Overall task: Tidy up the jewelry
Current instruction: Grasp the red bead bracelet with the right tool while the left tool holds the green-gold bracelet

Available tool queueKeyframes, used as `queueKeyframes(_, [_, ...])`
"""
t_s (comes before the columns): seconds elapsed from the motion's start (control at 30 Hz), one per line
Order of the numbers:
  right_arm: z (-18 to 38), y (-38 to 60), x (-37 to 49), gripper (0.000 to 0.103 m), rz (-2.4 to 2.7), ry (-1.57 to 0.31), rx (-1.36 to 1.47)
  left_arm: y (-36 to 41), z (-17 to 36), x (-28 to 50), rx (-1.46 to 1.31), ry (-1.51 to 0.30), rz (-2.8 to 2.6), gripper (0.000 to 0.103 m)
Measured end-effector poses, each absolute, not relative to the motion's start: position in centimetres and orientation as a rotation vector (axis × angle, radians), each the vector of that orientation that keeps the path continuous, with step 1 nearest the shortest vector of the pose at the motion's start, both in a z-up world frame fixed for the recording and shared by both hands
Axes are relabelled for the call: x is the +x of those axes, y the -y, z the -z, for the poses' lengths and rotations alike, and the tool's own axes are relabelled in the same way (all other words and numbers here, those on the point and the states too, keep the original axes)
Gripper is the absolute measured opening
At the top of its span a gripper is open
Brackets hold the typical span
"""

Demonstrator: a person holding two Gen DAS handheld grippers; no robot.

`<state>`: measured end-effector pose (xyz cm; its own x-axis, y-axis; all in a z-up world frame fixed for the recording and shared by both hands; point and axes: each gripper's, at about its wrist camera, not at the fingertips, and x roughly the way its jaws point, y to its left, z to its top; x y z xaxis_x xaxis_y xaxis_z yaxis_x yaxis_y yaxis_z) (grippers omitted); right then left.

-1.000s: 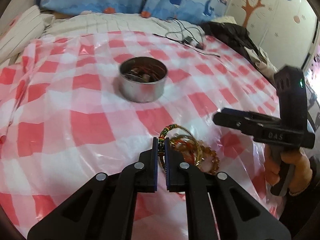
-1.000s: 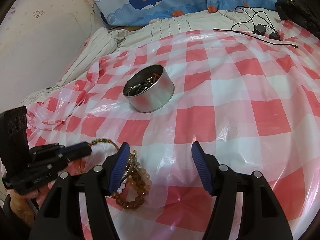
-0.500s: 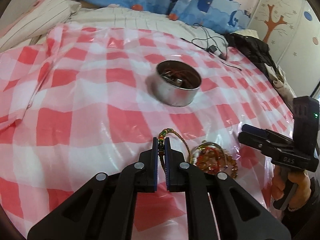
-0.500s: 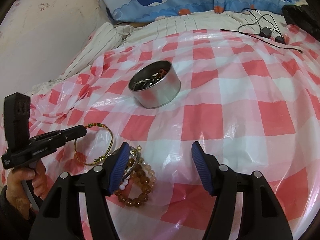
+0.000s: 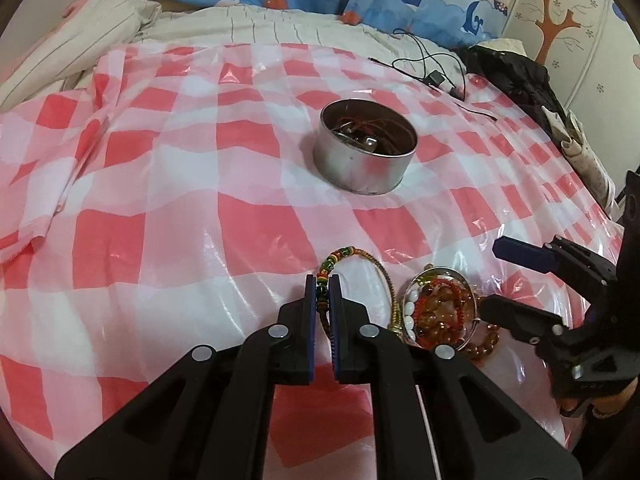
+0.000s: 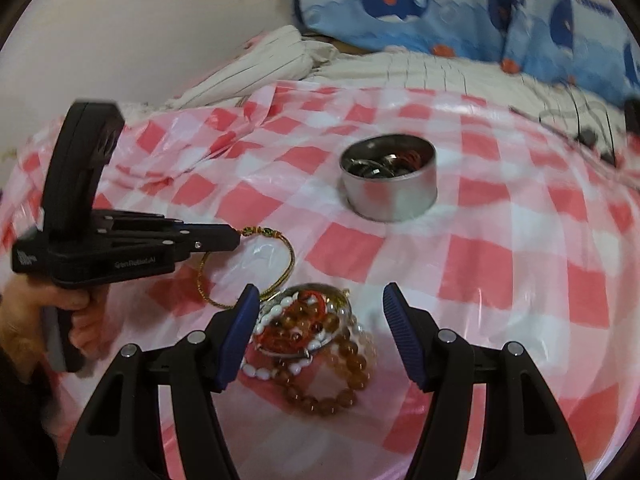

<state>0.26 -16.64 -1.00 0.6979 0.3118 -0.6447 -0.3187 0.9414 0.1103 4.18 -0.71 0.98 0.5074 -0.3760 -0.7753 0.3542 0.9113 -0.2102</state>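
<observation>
Gold cord with green, red and yellow beads makes up the bracelet (image 5: pixel 352 276), which lies on the checked plastic sheet (image 5: pixel 160 208) in front of the tin (image 5: pixel 366 152), well apart from it. The left gripper (image 5: pixel 322 292) is pressed together on its beaded stretch, and in the right wrist view the loop (image 6: pixel 256 264) hangs out beyond the black tips. Just beside the bracelet, further from the tin's left side, sits a heap of bangles and bead strings (image 6: pixel 308 332): a clear bangle (image 5: pixel 440 312) on top, white beads, amber beads and a red cord tangled under it.

The sheet between the heap and the tin is bare, red and white squares with shiny creases. To the tin's left the sheet rumples where it meets the striped bedding (image 5: pixel 256 24); behind the tin a black cable (image 5: pixel 432 68) lies near the sheet's far edge.

The right gripper (image 6: pixel 320 332) stands spread, its blue pads (image 6: pixel 240 336) either side of the heap without pressing it; its jaws have just been closing a little. Compared with a second ago, the bracelet has been drawn clear of the heap, and the right gripper now sits over the heap rather than beside it.

The tin is round, plain metal, open-topped, with rings and cords already inside.
</observation>
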Motion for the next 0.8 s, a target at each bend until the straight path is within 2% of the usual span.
queueKeyframes(0.03, [1.0,16.3,0.3,0.051,-0.357,-0.709,-0.024,0.6,-0.9,4.3,-0.029,-0.946,0.437,0.005])
queueKeyframes(0.27, [2.7,15.0,1.8,0.037,-0.407,-0.760,-0.065,0.5,-0.6,4.3,-0.037,-0.958,0.433,0.005])
queueKeyframes(0.3, [2.9,14.9,2.0,0.033,-0.408,-0.767,-0.071,0.6,-0.6,4.3,-0.035,-0.959,0.434,0.005])
queueKeyframes(0.33, [3.2,14.6,2.4,0.023,-0.407,-0.787,-0.084,0.6,-0.6,4.3,-0.032,-0.959,0.433,0.005])
queueKeyframes(0.4, [3.6,14.5,2.7,0.019,-0.395,-0.808,-0.092,0.6,-0.6,4.3,-0.033,-0.961,0.433,0.005])
queueKeyframes(0.47, [3.4,14.7,2.5,0.008,-0.389,-0.802,-0.091,0.7,-0.5,4.4,-0.032,-0.963,0.432,0.005])
queueKeyframes(0.8, [0.6,18.4,2.0,0.006,-0.474,-0.730,0.184,0.8,-0.4,4.4,-0.020,-0.964,0.431,0.005])
